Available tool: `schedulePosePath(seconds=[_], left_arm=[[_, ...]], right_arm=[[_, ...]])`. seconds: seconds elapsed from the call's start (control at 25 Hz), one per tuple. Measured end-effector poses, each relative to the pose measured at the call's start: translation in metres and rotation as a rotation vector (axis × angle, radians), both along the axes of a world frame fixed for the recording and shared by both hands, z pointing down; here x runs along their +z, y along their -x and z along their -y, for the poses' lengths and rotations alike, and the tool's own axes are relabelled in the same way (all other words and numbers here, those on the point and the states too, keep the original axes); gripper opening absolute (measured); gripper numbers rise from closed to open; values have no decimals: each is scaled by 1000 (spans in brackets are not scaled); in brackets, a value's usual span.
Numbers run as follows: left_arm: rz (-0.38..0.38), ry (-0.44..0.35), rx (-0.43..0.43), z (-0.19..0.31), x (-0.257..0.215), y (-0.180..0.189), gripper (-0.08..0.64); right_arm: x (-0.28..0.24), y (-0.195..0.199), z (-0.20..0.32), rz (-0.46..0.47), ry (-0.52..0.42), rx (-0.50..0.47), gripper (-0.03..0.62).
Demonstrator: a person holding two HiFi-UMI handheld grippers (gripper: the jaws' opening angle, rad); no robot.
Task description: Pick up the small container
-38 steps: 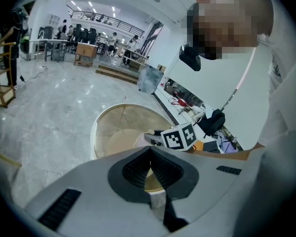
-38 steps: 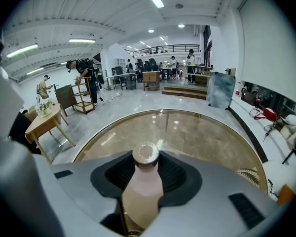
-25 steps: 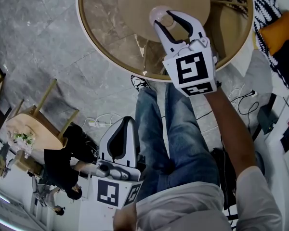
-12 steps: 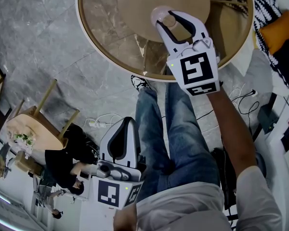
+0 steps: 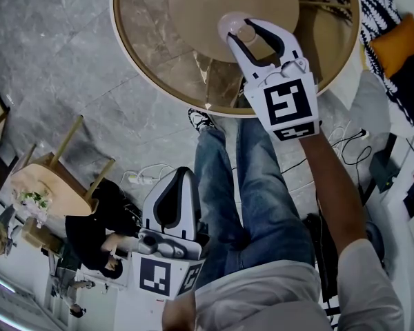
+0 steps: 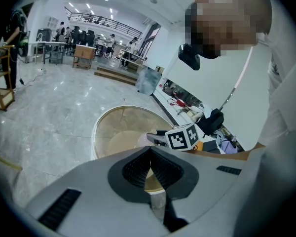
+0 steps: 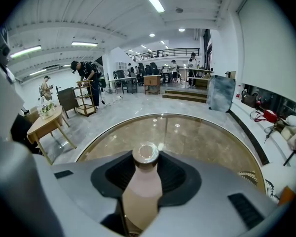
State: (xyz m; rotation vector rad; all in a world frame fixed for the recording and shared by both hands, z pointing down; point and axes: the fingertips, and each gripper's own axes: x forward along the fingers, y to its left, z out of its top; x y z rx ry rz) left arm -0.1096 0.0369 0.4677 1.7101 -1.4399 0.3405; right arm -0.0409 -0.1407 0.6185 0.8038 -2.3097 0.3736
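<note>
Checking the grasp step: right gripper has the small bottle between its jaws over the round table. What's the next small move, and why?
Probably a short, straight lift. The right gripper has its jaws closed on the sides of the bottle, which stands upright over the round table. Whether its base touches the glass can't be seen. The left gripper is shut, empty and held low, so it isn't in the way.

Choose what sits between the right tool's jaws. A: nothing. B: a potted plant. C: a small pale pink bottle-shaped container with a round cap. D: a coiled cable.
C: in the right gripper view the small pale pink bottle-shaped container stands between the jaws of the right tool, with the dark pads against its sides.
</note>
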Motion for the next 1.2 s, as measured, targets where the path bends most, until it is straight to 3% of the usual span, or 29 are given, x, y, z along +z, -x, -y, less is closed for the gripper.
schedulePosePath(seconds=[1.2], left_arm=[[53,-62,45,-5,-39,-5,18]], right_arm=[[-42,-15,-31,10,19,-24,147]])
